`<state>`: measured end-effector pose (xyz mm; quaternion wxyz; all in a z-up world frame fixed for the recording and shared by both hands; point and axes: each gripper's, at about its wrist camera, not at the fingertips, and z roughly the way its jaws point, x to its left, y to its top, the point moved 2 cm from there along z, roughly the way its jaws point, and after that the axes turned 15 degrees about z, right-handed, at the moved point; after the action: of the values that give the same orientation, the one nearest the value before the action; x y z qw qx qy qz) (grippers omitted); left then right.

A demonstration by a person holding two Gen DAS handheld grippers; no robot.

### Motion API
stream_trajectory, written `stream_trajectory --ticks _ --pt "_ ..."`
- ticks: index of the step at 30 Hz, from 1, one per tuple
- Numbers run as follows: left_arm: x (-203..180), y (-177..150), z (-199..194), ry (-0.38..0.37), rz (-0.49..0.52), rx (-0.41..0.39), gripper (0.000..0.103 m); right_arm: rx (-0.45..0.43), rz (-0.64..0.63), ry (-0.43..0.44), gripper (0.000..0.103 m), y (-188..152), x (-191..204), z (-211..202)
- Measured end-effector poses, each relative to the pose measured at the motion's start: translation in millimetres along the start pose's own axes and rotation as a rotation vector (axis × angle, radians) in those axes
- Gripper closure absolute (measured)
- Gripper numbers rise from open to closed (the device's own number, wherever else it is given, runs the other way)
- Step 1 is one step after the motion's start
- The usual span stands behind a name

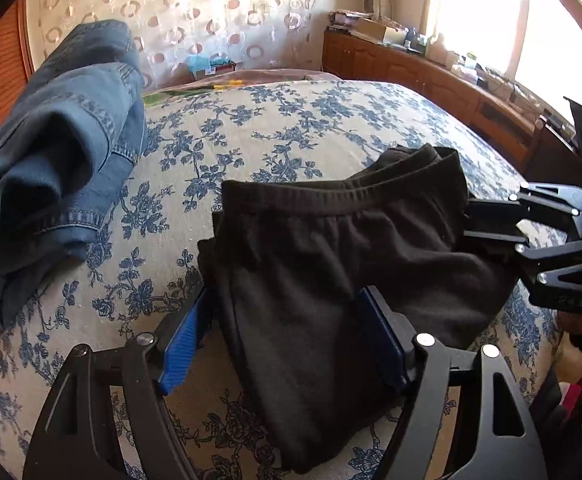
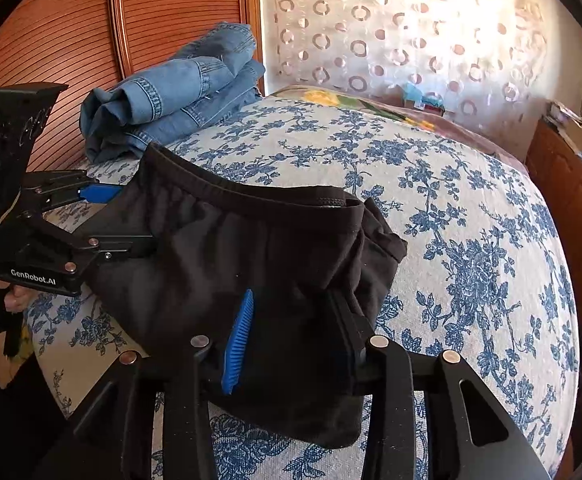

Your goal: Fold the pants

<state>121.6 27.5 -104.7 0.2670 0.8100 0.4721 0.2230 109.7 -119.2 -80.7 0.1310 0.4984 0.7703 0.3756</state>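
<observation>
Across the wide bed with its cream bedspread printed in blue flowers (image 1: 291, 120), a rumpled heap of blue denim jeans (image 1: 59, 152) lies at the far side against the ribbed wooden panel (image 2: 51, 32). Nearer, the folded black fleece pants (image 1: 323, 272) rest on the spread between the two tools. Both the left gripper (image 1: 287, 340) and the right gripper (image 2: 291, 336) stand spread with pants cloth between their blue-padded fingers, neither clamped.

Both grippers are matte black linkage frames with silver round rivets and ribbed blue finger pads. The left gripper (image 2: 103, 216) carries white "GenRobot.AI" lettering at nine o'clock; the right gripper (image 1: 487, 220) shows faint embossed characters at three o'clock.
</observation>
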Motion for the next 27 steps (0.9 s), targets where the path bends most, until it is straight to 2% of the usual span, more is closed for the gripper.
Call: stream_trajectory --ticks 10,12,14,15,16,17,21,25,27 --pt "-1.6 -1.0 -0.3 -0.001 0.01 -0.005 0.024 -0.002 -0.01 -0.024 0.061 -2.2 4.4 -0.4" --pt "-1.6 -1.1 -0.2 -0.001 0.011 -0.004 0.024 0.003 -0.001 -0.015 0.057 0.5 3.5 -3.8" --pt "-1.1 -0.4 0.7 -0.004 0.012 -0.004 0.023 -0.013 0.024 0.005 0.037 5.4 -1.8 -11.2" --pt "-1.0 -0.1 0.8 -0.005 0.012 -0.004 0.023 -0.027 0.037 0.014 0.031 8.7 -5.0 -14.7" --pt "-1.2 -0.2 0.8 -0.004 0.012 -0.004 0.023 -0.036 0.045 0.019 0.02 11.5 -8.2 -17.1" --pt "-1.2 -0.2 0.8 -0.004 0.013 -0.003 0.023 -0.04 0.052 0.02 0.016 14.7 -11.1 -17.7" --pt "-1.6 -0.2 0.7 -0.004 0.013 -0.004 0.023 -0.024 0.053 -0.018 0.016 26.0 -21.5 -6.2" --pt "-0.5 -0.5 0.1 -0.008 0.01 -0.007 0.023 0.028 0.088 0.002 0.016 36.7 -30.1 11.6" --pt "-0.1 -0.8 0.3 -0.009 0.009 -0.009 0.023 0.051 0.1 -0.005 0.023 39.8 -34.3 20.5"
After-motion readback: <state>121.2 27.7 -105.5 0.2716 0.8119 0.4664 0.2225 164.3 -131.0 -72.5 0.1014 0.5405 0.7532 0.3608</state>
